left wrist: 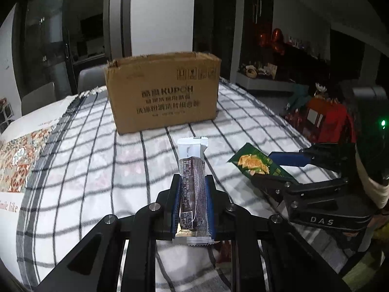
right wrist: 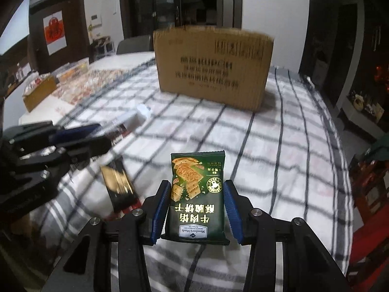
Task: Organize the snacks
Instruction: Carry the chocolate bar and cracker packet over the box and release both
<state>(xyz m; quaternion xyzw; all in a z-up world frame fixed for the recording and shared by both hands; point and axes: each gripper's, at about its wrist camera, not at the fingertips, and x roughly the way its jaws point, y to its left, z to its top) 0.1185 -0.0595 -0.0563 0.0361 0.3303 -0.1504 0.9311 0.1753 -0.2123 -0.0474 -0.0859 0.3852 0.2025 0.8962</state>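
Note:
My left gripper (left wrist: 193, 182) is shut on a long brown and white snack bar (left wrist: 193, 170), held above the checked tablecloth (left wrist: 97, 160). My right gripper (right wrist: 197, 189) is shut on a green cracker packet (right wrist: 198, 194). The packet (left wrist: 257, 164) and right gripper (left wrist: 274, 168) also show in the left wrist view at the right. The left gripper (right wrist: 104, 136) with the bar (right wrist: 131, 119) shows at the left of the right wrist view. A brown cardboard box (left wrist: 163, 92) stands ahead at the far side of the table and also shows in the right wrist view (right wrist: 214, 65).
A dark gold-edged snack packet (right wrist: 119, 185) lies on the cloth below the left gripper. A small cardboard box (right wrist: 40, 92) and trays of snacks (right wrist: 73, 70) sit at the far left of the table. A red box (left wrist: 325, 119) stands off the table's right edge.

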